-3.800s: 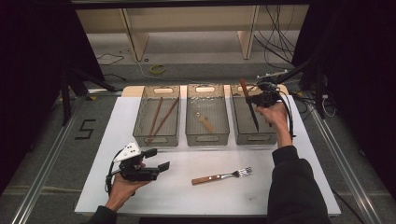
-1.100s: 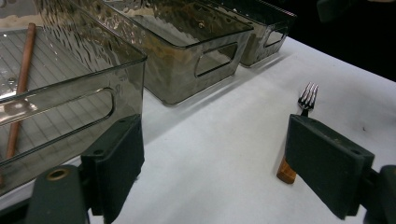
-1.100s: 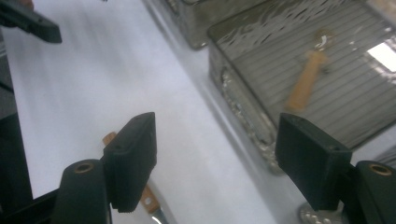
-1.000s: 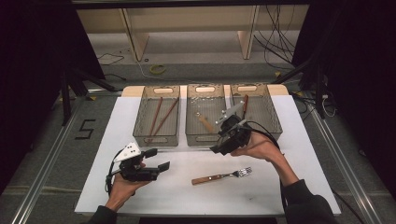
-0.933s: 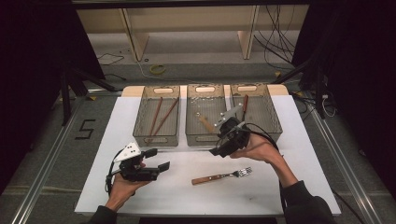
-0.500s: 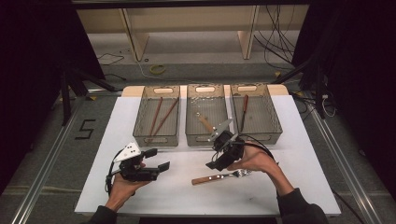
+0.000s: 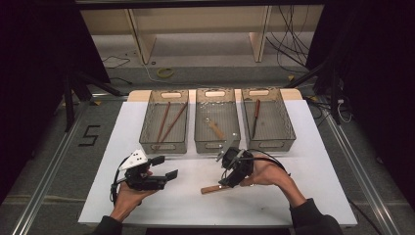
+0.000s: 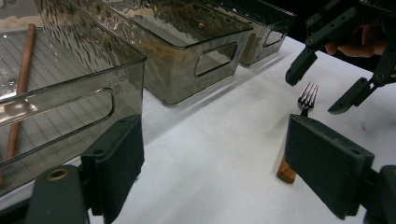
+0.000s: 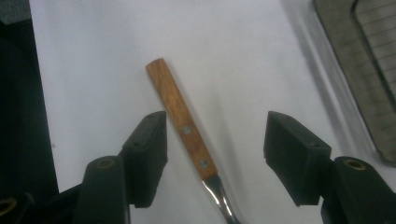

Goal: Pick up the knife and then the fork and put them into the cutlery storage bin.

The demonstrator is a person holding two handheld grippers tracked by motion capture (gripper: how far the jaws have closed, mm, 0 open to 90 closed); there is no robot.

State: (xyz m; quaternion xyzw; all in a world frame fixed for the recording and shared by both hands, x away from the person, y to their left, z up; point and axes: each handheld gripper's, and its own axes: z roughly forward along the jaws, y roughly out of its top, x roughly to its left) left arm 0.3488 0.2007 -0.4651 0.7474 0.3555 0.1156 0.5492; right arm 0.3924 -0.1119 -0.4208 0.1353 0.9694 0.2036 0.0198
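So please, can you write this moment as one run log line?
right gripper: open, jaws closing astride fork handle | fork: flat on table | left gripper: open, idle

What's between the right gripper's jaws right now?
The fork's wooden handle lies between the jaws of the right gripper, on bare white table. The jaws have just been closing, yet gaps remain either side, seen in the right gripper view.

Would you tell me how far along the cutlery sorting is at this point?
Done: chopsticks, a wooden-handled utensil and a knife lie in the three bins. In hand: the right gripper, jaws closing, straddles the fork on the table, not yet gripping. Left: grasping and binning it.
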